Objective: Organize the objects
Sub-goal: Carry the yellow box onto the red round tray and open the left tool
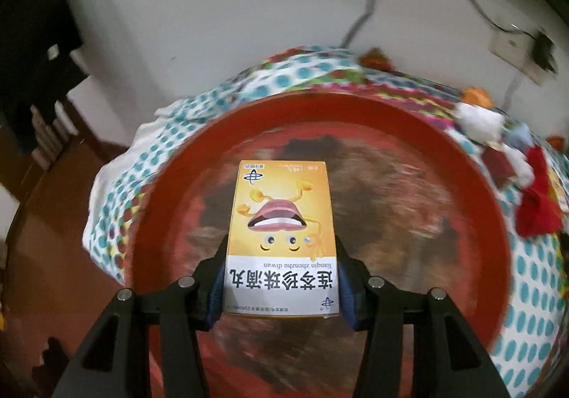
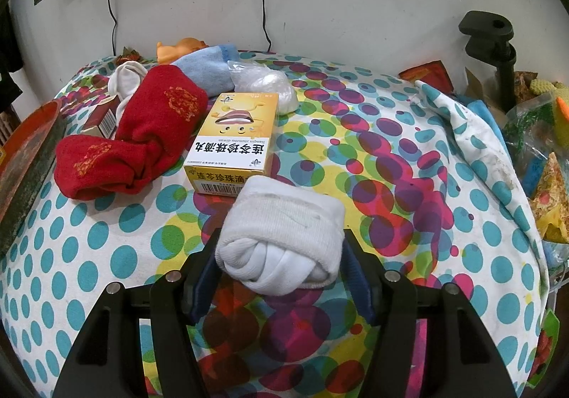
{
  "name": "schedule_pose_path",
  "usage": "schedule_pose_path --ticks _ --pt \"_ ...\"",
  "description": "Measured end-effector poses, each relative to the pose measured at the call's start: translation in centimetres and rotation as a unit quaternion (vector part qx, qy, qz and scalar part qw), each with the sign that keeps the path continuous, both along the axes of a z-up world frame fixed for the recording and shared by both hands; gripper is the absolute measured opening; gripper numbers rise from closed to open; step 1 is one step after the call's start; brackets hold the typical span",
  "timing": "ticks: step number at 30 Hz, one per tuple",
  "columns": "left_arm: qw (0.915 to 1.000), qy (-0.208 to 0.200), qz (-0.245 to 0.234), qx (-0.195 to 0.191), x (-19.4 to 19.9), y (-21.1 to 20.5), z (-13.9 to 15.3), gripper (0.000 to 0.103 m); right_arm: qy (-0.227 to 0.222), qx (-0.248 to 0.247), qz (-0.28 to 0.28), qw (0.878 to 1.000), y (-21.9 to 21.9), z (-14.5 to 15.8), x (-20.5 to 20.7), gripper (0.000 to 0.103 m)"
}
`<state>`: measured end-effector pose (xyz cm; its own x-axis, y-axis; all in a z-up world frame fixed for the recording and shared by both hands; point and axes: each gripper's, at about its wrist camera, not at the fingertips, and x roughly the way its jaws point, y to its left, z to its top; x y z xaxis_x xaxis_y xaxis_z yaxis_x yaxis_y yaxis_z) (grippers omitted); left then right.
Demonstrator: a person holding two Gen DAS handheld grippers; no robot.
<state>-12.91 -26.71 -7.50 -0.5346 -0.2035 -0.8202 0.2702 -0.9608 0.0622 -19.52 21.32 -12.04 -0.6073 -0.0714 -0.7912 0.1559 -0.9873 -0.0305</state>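
My left gripper (image 1: 281, 277) is shut on a yellow medicine box (image 1: 281, 231) and holds it over a round red tray (image 1: 462, 184). My right gripper (image 2: 281, 256) is shut on a rolled white sock (image 2: 284, 238) just above the dotted tablecloth (image 2: 391, 156). A second yellow medicine box (image 2: 234, 135) lies right beyond the white sock. A red sock pair (image 2: 135, 142) lies to its left, also seen in the left wrist view (image 1: 537, 199).
Behind the box lie a clear plastic bag (image 2: 266, 81), a blue cloth roll (image 2: 202, 67), a white sock (image 2: 124, 78), an orange toy (image 2: 177, 46) and a small red box (image 2: 103, 117). The red tray's edge (image 2: 28, 142) shows at left. A black clamp (image 2: 498, 53) and bags (image 2: 540, 149) stand at right.
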Motion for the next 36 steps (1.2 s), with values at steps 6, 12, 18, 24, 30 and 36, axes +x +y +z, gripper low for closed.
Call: schedule_pose_path --ticks 6,12,18,24,30,36 --pt "0.9996 -0.012 0.021 -0.011 -0.8 -3.4 -1.0 0.052 0.0 0.001 0.0 1.0 0.0 0.0 0.0 0.06" --pt "0.999 -0.023 0.018 -0.034 -1.1 -5.1 -1.6 0.052 0.0 0.001 0.0 1.0 0.0 0.0 0.0 0.06" --pt "0.9989 -0.033 0.018 -0.027 -1.2 -5.4 -2.5 0.052 0.001 0.003 0.0 1.0 0.2 0.0 -0.1 0.06" --pt "0.9972 -0.034 0.011 -0.066 -1.1 -4.7 -2.6 0.052 0.001 0.003 0.0 1.0 0.1 -0.1 -0.1 0.06" --pt "0.9982 -0.037 0.011 -0.046 -0.6 -5.2 -2.8 0.054 0.001 0.002 0.0 1.0 0.1 -0.1 -0.1 0.06" --pt "0.9996 -0.014 0.013 -0.023 1.1 -5.2 -1.4 0.054 0.001 0.003 0.0 1.0 0.2 -0.1 -0.1 0.06"
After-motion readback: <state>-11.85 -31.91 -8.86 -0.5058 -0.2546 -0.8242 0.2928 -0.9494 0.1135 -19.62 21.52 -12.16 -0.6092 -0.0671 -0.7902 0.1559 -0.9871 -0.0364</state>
